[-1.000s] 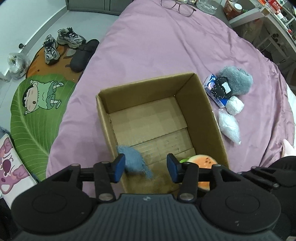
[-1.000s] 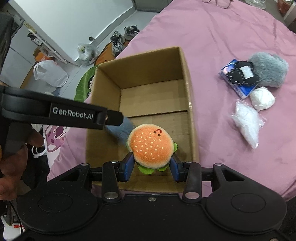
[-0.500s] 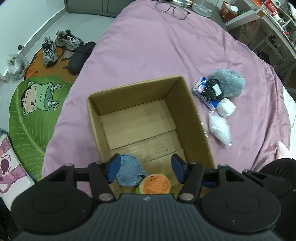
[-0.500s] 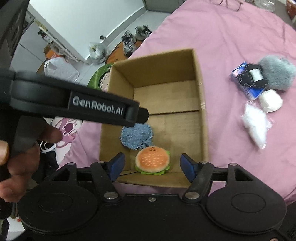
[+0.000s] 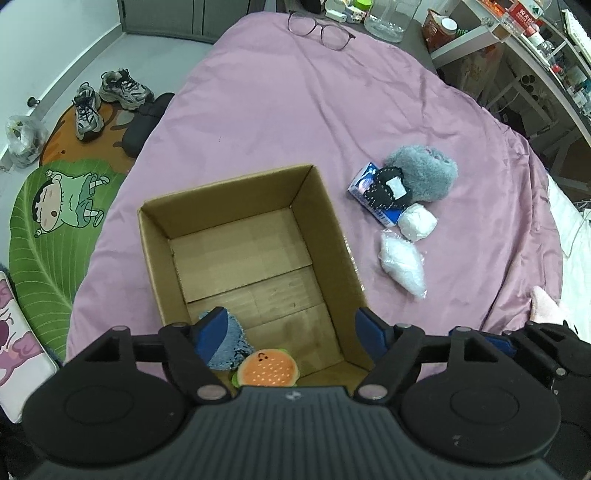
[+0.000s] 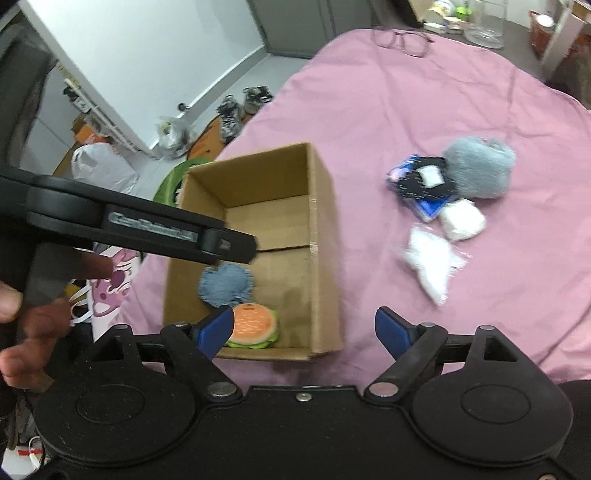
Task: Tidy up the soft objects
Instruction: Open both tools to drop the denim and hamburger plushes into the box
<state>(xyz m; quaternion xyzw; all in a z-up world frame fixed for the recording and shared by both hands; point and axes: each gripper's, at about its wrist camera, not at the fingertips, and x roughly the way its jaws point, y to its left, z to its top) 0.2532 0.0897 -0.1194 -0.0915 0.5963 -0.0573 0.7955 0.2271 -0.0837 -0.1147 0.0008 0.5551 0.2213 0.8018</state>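
Note:
An open cardboard box (image 5: 325,229) (image 6: 325,229) sits on the purple bedspread. A burger plush (image 5: 267,373) (image 6: 253,325) and a blue denim pad (image 5: 227,347) (image 6: 225,282) lie in its near end. My left gripper (image 5: 291,328) is open and empty above the box's near edge. My right gripper (image 6: 306,325) is open and empty, above the box's near right corner. To the right of the box lie a grey fluffy plush (image 5: 424,173) (image 6: 480,166), a black dotted item on a blue pack (image 5: 384,192) (image 6: 421,184), a white ball (image 5: 417,221) (image 6: 461,219) and a clear bag of white stuffing (image 5: 402,266) (image 6: 432,262).
Glasses (image 5: 321,29) (image 6: 402,37) lie at the far end of the bed. Shoes (image 5: 107,96) and a green cartoon mat (image 5: 48,229) are on the floor to the left. Shelves (image 5: 535,48) stand at the right. The left gripper's body (image 6: 129,229) crosses the right wrist view.
The right gripper let go of the burger plush into the box and opened. The left gripper released the denim pad. Both grippers rose and drew back; the right one shifted right.

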